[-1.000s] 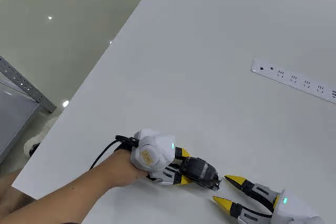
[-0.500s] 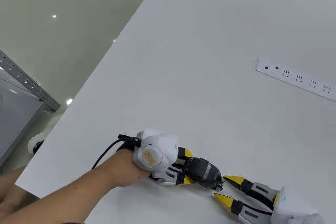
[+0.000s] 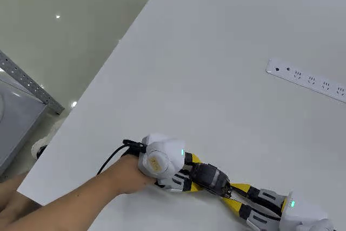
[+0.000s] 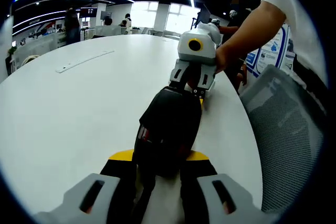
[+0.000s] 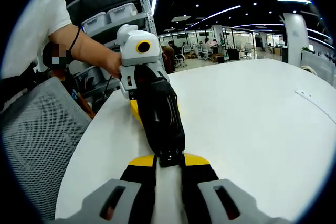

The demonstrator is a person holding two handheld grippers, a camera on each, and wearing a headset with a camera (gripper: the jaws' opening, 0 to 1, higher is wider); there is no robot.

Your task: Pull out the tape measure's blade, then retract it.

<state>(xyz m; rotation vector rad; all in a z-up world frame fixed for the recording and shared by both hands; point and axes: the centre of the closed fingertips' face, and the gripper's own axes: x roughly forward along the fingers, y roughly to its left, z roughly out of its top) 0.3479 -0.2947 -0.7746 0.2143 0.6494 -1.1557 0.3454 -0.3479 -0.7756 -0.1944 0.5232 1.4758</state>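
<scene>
Left gripper [image 3: 192,172] clamps the tape measure [image 3: 210,178], right gripper [image 3: 232,195] pinches its blade tip [image 5: 168,158]; pull-out and retraction remain.

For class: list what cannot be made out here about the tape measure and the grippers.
- Blade hook: right gripper view, the case of the tape measure hides it between the jaws of the right gripper; grip unclear.
- Right gripper's body: head view, cut by bottom edge.
- Markings on the power strip: head view, too small.
</scene>
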